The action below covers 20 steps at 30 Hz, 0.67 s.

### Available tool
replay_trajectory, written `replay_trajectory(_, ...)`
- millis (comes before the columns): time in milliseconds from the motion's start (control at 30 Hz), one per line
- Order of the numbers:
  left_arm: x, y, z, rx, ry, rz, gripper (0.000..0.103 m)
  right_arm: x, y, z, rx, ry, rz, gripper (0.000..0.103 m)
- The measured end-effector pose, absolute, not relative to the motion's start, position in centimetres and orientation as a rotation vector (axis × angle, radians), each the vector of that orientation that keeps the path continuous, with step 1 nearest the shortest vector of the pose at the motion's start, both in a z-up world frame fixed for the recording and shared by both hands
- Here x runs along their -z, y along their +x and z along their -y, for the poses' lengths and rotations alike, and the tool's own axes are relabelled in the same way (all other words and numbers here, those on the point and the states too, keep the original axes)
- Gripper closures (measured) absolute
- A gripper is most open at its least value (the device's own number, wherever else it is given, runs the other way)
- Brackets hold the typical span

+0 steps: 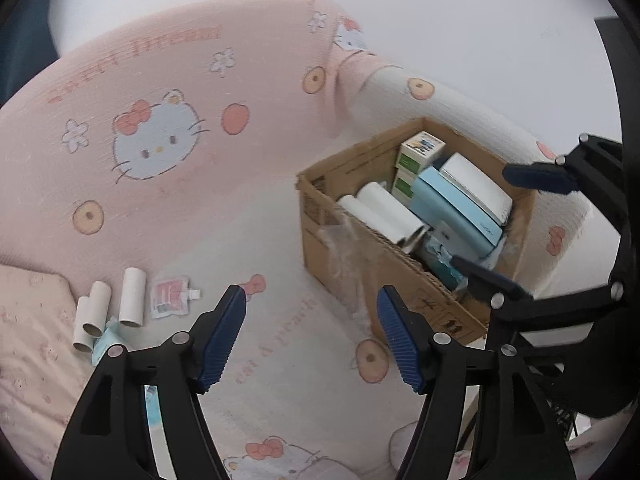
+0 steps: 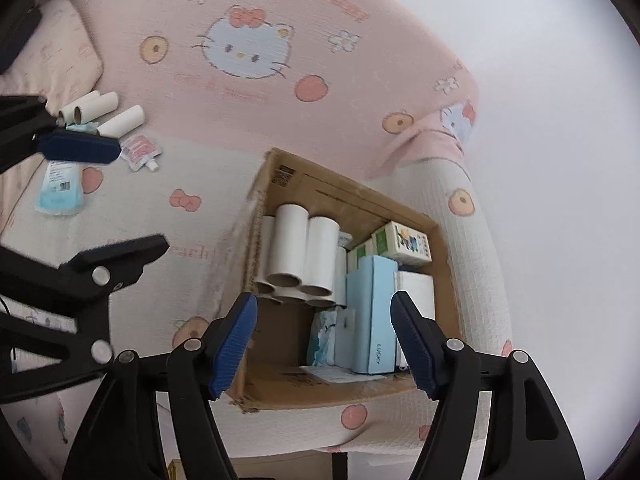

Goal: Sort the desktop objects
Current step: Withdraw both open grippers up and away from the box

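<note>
Soft, even daylight is washing both views — shadows staying faint, fisheye edges bending and vignetting black, the whole picture looking hazy, slightly blurred.

A home: a sofa [image 1: 160, 120] draped in a pink cartoon-cat cover, against a plain wall [image 1: 460, 20].

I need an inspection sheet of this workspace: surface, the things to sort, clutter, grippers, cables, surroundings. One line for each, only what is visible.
Surface: sofa cover with pink and white cartoon cat print.
Job's things: cardboard box holds paper tubes, a light blue box and small cartons. Three loose tubes, a pink spout pouch and a blue packet lie on the cover.
Clutter: clear plastic film hangs on the box edge.
Grippers: left gripper open, empty; right gripper open, empty, above the box.
Cables: nothing seen.
Surroundings: white wall; cushion beside the loose tubes.
</note>
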<state>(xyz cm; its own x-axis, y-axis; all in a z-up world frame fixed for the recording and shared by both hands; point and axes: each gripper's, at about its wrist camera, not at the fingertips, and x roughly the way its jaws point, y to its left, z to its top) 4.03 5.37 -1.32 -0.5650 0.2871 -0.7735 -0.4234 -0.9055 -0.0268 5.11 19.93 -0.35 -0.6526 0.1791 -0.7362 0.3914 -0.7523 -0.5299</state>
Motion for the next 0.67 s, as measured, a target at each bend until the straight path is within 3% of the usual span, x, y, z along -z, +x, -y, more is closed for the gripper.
replay_trajectory(100,1.2,3.8,-4.4,-2.476,-1.178,-0.200,0.026,0.6,5.3,-18.8,2.512,1.241,-1.074,0.034)
replay_trajectory(667,2.5,2.9,-5.3,-2.443,-1.279,-0.168,0.025,1.2,5.1,-18.8,2.478,1.242,-1.059,0.032)
